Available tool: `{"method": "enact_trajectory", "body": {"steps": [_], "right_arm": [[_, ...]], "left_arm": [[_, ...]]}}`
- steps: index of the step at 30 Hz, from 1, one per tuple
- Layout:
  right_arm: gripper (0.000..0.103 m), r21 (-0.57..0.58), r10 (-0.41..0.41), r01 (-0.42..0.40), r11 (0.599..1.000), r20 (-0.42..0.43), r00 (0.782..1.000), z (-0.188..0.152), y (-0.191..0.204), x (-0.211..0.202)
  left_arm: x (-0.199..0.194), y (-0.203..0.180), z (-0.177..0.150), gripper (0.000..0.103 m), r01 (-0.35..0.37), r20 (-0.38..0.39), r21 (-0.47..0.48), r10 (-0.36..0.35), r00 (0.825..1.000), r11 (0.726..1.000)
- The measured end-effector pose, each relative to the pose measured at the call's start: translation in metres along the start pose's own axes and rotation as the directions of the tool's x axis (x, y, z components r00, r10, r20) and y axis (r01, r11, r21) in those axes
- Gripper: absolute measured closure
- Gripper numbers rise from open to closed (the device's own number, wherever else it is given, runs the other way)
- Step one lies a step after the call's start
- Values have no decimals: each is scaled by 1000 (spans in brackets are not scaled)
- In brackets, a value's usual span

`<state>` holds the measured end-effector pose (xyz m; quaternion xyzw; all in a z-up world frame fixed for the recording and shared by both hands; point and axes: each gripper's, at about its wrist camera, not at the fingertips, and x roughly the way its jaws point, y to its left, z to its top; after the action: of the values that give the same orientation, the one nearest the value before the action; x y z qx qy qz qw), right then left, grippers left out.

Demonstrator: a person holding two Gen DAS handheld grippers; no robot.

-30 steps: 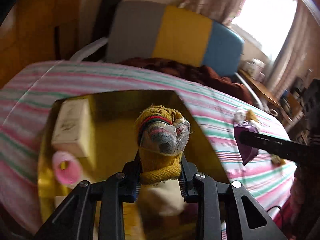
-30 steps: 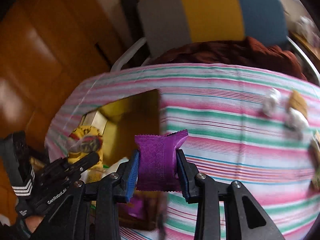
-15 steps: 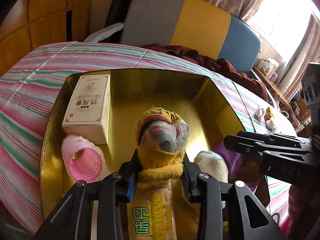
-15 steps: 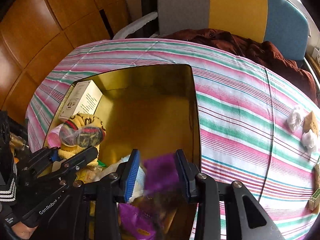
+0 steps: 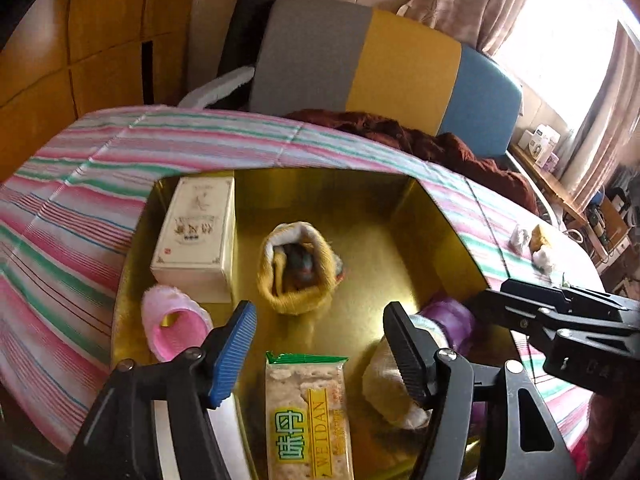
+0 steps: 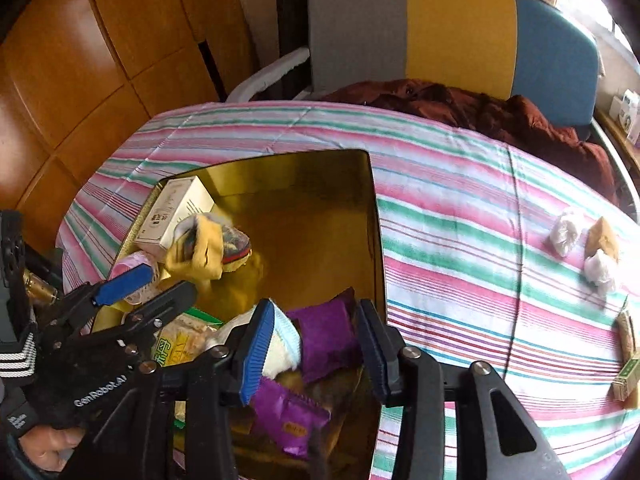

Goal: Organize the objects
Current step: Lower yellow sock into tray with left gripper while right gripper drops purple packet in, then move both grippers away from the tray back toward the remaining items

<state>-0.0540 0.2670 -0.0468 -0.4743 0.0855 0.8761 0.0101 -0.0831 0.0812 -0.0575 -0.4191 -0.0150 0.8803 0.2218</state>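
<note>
A gold metal tin (image 5: 436,220) (image 6: 372,216) sits on the striped tablecloth. A rolled yellow sock (image 5: 298,268) (image 6: 212,250) lies loose on the tin's floor. My left gripper (image 5: 318,348) (image 6: 156,280) is open and empty just behind it. My right gripper (image 6: 316,346) is open and empty over the tin's near right corner, above a purple snack packet (image 6: 326,334) (image 5: 452,320) lying in the tin. A second purple packet (image 6: 288,416) lies below it.
The tin also holds a cream box (image 5: 196,232), a pink hair roller (image 5: 174,328), a cracker packet (image 5: 308,416) and a white sock roll (image 5: 390,388). Small wrapped items (image 6: 588,252) and a green-edged box (image 6: 626,376) lie on the cloth at right. A striped chair (image 5: 360,68) stands behind.
My left gripper opened and dropped the yellow sock into the tin, then drew back. My right gripper opened and let the purple packet fall into the tin's near corner.
</note>
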Motion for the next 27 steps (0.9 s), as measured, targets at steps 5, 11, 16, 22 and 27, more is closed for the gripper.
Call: {"method": "enact_trajectory", "body": {"steps": [5,11,16,22,27], "right_arm": [[46,-21,-31,33,999,60,998,-7,7,-15],[30,-25,-43,45,999,95,995,-17,12,-22],[29,-21,-79,82,996,131,988,-23,11,-34],[29,3,-121,123,992,175,977,-27,4,-50],[29,30,-137,134,990,188,973,-29,-8,-58]], "left_arm": [[-28,0,0,28,-18,67,-6,18,998,1000],[-47,-5,-7,26,-40,95,22,37,995,999],[-54,-13,-13,26,-50,107,55,44,993,997],[-64,-27,-15,25,-62,139,106,47,989,993],[-71,-40,-17,23,-63,164,158,37,986,985]]}}
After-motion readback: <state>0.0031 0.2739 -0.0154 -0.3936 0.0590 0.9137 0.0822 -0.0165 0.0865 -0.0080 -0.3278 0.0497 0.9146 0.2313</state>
